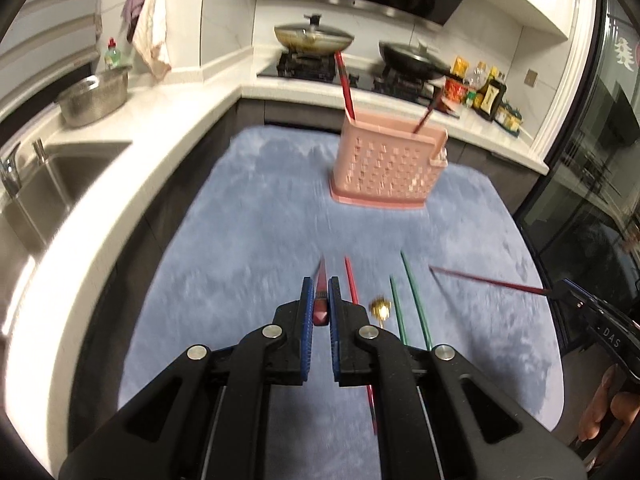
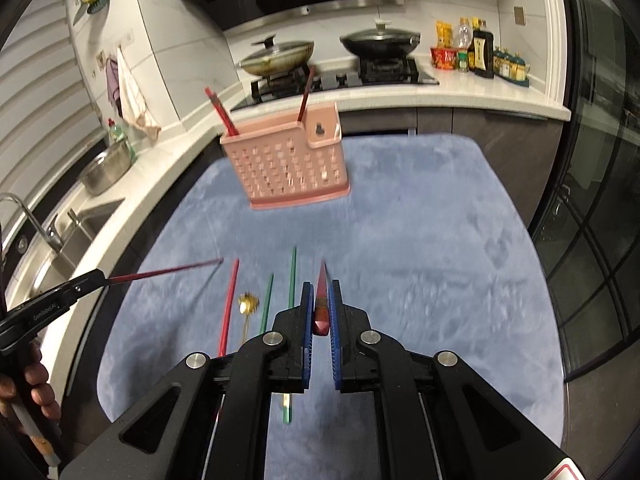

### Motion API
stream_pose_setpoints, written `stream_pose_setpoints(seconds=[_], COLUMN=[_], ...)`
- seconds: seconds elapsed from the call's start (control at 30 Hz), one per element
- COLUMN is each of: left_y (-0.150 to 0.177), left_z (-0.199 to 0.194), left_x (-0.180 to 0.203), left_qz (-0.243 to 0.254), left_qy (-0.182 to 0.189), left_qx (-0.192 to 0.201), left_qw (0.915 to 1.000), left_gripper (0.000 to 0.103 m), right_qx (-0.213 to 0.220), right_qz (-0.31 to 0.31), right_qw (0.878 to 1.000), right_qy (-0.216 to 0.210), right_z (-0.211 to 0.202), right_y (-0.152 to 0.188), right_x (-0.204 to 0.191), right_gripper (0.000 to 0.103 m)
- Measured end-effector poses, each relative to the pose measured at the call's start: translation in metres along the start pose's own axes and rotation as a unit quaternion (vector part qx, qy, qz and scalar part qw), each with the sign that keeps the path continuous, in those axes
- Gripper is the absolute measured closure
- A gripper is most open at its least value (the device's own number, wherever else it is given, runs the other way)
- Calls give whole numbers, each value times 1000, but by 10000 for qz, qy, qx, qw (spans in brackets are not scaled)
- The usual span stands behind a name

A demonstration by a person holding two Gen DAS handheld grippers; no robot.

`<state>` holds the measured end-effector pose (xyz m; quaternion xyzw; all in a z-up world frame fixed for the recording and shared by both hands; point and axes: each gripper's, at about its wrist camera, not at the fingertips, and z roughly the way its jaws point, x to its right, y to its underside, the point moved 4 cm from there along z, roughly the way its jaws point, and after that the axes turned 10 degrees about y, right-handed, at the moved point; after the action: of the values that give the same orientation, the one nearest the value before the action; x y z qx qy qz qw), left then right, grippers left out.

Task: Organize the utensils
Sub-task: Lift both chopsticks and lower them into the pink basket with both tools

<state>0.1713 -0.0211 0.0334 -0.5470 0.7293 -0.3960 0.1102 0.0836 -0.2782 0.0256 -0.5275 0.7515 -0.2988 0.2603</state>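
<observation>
A pink perforated utensil holder stands on the blue mat at the far side, with red chopsticks leaning in it. My left gripper is shut on a dark red chopstick held above the mat. My right gripper is shut on another dark red chopstick; it also shows in the left wrist view. On the mat lie a red chopstick, two green chopsticks and a gold spoon.
The blue mat covers the table. A white counter with a sink and a steel bowl runs along the left. A stove with two lidded pans and bottles stands at the back. Glass doors are on the right.
</observation>
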Motion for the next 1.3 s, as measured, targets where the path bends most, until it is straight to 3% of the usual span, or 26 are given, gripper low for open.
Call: stream_pose_setpoints(seconds=[0.3,0.47,0.87,1.17,1.3], left_y=[-61,-99,-207,-272,-284], left_z=[-6,-10,-20,1,21], left_x=[1,10,52,72,71], left_qz=[193,306,613,754,783], left_qy=[-84,53,384,410,365], left_qx=[427,640,1515,1976,2046], left_qw=[9989,9975,9858,9765,9750], left_gripper=[96,96,96,96,96], right_qx=[309,465,1395,1891,1893], right_qz=[197,347,520,714,640], right_qw=[9993,9981,9875,9765,9771], right_qy=[-44,-195,-510,-742,-735], right_z=[-1,-3,-15,4,25], right_y=[-49,-81,-188,-271,-286], right_x=[8,9,-7,-24,-36], right_gripper=[96,96,96,96,96])
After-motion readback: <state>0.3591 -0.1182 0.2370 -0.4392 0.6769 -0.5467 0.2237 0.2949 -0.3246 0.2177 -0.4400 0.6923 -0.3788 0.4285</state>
